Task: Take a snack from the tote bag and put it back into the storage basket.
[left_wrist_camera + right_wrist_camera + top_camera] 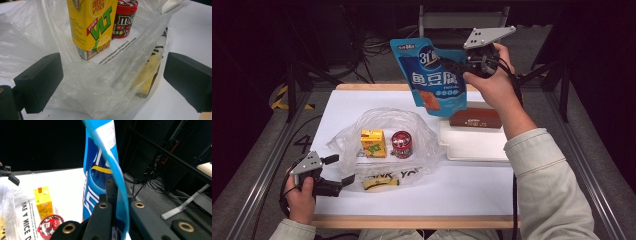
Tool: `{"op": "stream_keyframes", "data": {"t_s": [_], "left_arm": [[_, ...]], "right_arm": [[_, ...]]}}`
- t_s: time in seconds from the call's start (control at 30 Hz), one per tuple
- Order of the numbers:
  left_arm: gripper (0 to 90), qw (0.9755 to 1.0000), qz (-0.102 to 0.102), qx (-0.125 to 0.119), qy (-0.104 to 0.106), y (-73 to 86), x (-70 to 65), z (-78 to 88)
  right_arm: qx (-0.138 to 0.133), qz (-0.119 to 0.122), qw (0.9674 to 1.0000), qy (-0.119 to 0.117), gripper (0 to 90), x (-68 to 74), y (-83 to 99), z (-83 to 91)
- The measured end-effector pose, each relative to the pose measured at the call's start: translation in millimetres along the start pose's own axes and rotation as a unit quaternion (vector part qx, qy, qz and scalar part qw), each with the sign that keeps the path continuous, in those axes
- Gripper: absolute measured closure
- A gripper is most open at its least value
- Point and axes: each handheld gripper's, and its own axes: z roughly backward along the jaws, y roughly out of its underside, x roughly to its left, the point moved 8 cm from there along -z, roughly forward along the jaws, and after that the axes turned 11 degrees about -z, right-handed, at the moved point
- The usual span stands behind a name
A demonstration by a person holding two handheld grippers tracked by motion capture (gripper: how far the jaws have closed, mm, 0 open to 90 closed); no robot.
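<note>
Right gripper (451, 64): you hold it clamped on the blue snack pouch (428, 75) — lifted above the table's far edge.
Left gripper (341, 170): your jaws gape wide — beside the plastic bag (382, 120).

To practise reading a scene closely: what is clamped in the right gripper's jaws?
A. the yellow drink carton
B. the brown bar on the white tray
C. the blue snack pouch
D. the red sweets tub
C: the right gripper holds the blue snack pouch aloft by its edge, above the table.
</note>
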Motion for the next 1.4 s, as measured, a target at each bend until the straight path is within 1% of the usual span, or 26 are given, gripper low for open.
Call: {"op": "stream_keyframes", "data": {"t_s": [0.37,0.53,0.67,0.97,1.4], "left_arm": [[3.3,1.0,0.0,0.001,0.0,0.2,0.0,-0.3],[3.3,1.0,0.003,0.002,0.0,0.1,-0.9,-0.7],[3.3,1.0,0.0,0.003,0.0,0.2,-0.6,-1.0],[3.3,1.0,0.002,0.002,-0.001,0.0,-1.2,-0.9],[3.3,1.0,0.0,0.004,-0.001,0.2,-1.1,-1.0]], "right_arm": [[-0.001,-0.016,0.9996,0.024,90.0,-19.5,12.1,20.6],[0.002,-0.018,0.9993,0.033,90.0,-25.9,17.5,27.5],[0.005,-0.023,0.999,0.038,90.0,-31.4,23.6,32.1],[0.011,-0.03,0.9984,0.046,90.0,-39.1,36.5,35.6],[0.027,-0.04,0.998,0.042,90.0,-42.2,62.3,30.6]]}}
